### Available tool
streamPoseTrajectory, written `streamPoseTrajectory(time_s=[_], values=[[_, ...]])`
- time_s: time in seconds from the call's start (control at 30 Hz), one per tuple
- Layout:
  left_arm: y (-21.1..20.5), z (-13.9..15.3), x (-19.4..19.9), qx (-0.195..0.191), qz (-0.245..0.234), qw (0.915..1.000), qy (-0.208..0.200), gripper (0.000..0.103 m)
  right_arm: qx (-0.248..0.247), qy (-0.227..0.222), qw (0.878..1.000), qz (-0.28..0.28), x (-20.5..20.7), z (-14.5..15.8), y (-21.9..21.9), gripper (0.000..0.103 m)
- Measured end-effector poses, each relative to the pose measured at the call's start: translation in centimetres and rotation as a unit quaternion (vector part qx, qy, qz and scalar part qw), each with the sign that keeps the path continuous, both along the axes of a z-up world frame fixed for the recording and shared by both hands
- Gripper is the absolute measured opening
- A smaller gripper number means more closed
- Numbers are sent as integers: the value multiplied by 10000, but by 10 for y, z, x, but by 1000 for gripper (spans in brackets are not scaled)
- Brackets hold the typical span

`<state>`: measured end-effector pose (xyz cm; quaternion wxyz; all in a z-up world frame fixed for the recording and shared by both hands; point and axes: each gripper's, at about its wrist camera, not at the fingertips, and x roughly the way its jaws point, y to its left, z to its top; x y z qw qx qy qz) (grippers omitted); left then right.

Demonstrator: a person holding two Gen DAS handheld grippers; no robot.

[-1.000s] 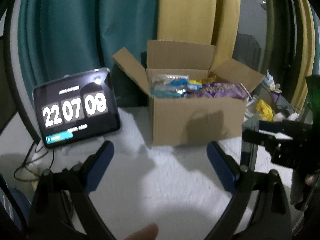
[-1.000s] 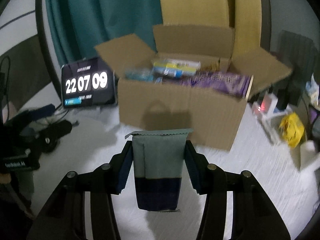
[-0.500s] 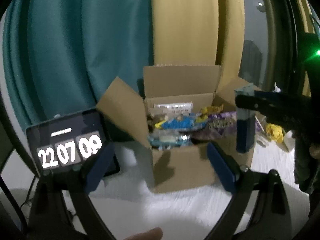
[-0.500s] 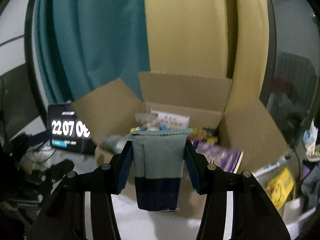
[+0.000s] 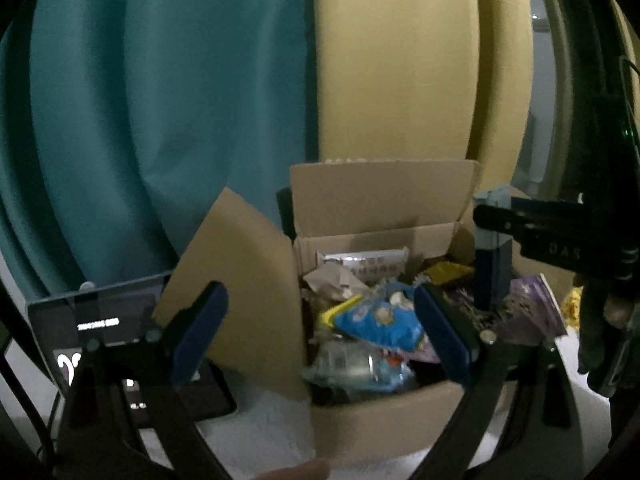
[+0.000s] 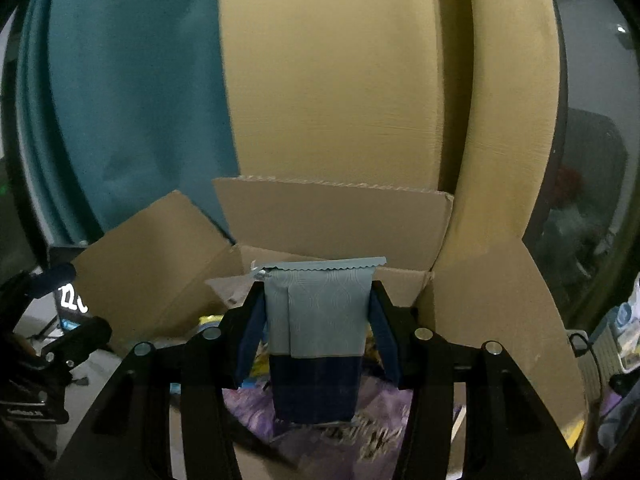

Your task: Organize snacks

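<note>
My right gripper (image 6: 318, 330) clamps one grey-and-navy snack pouch (image 6: 316, 336), hanging over the one open cardboard box (image 6: 332, 220). My left gripper (image 5: 320, 336) stands wide with nothing between its two blue pads (image 5: 200, 332). Inside the box I count a blue packet (image 5: 380, 320), a purple bag (image 5: 532, 312) at 3 o'clock and a white pack (image 5: 364, 260) at 12. One tablet (image 5: 100, 320) at 9 o'clock sits partly behind a flap. A second ago both grippers were short of the box; it's now directly below.
</note>
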<state>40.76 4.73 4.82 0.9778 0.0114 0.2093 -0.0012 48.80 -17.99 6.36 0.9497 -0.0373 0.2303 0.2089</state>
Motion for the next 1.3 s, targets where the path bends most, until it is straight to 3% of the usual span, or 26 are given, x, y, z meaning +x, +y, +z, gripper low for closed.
streamPoseTrajectory(time_s=[0.37,0.43,0.5,0.57,0.9,1.3], values=[[-11,-12,45,-72,47,9997,214,95,-120,360,9985,-402,65,-21,1,53],[-14,-14,49,-74,46,9997,241,95,-109,389,9981,-462,67,-25,-2,59],[-16,-16,51,-76,56,9996,272,95,-52,402,9981,-454,66,-25,-3,73],[-17,-18,51,-71,54,9995,291,95,-56,373,9981,-481,66,-25,-7,73],[-24,-3,20,-98,-36,9999,135,95,-64,160,9990,-416,29,-9,-11,74],[-32,7,-51,-241,-50,9997,-6,95,-19,-49,9992,-388,-64,9,-31,74]])
